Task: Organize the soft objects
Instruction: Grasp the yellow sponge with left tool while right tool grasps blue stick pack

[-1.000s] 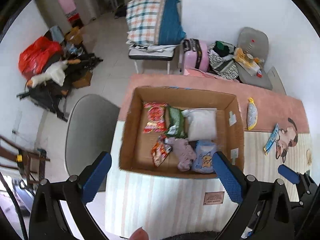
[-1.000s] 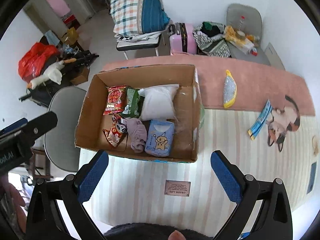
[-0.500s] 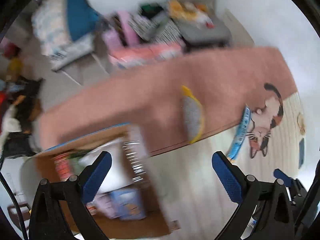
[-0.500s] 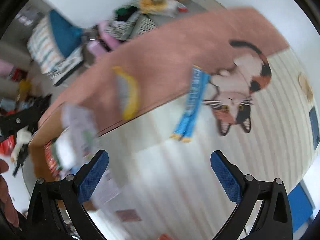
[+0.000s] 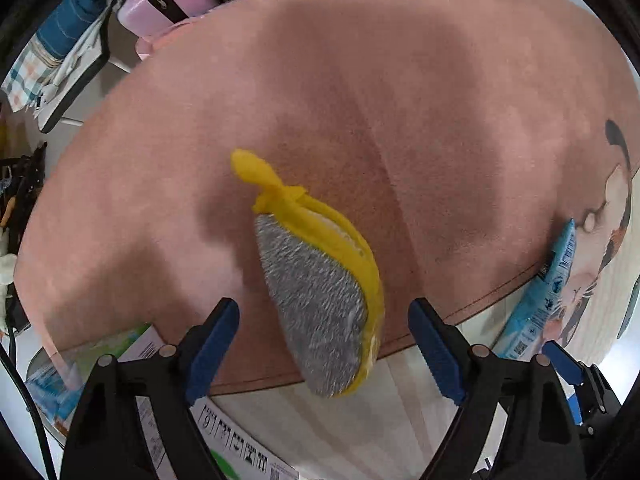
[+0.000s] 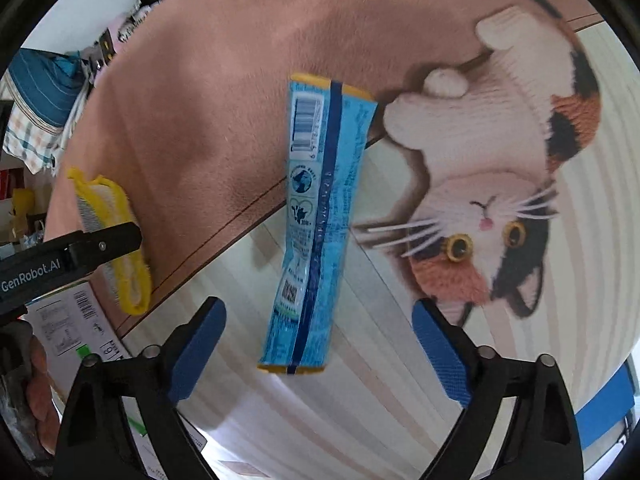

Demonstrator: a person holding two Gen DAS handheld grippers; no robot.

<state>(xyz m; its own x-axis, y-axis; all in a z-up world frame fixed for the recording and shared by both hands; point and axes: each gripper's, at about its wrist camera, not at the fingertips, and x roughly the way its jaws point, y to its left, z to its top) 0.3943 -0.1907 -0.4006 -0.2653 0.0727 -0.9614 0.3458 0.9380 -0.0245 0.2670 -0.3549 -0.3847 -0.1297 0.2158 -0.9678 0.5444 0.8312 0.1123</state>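
Both grippers have swung away from the cardboard box, which filled mid-frame a second ago, and now sit low over the two items left on the rug. Left gripper (image 5: 324, 344) has its jaws spread wide, holding nothing, straddling the lower end of the yellow-rimmed scrubber pad (image 5: 316, 300) at frame centre; the pad's grey mesh face is up and it lies on the pink part of the cat rug (image 5: 440, 100), its tip crossing onto the striped part. Right gripper (image 6: 320, 344) is also wide and empty, lined up over the bottom end of the blue snack pouch (image 6: 316, 220), which lies lengthwise at frame centre, across the pink/striped border, just beside the cat's paw. Only a box corner (image 5: 236, 448) shows at lower left, printed labels, text too small to read. Step in hand: approach before a double pick. Next move probably calls for dropping each gripper until the pads bracket the item, then closing; both items are flat and floppy, so the grab may need to pinch an edge. Readable writing: "GenRobot.AI" on the left gripper's arm at left edge of the right view; barcode and QR code on the pouch, other print illegible.
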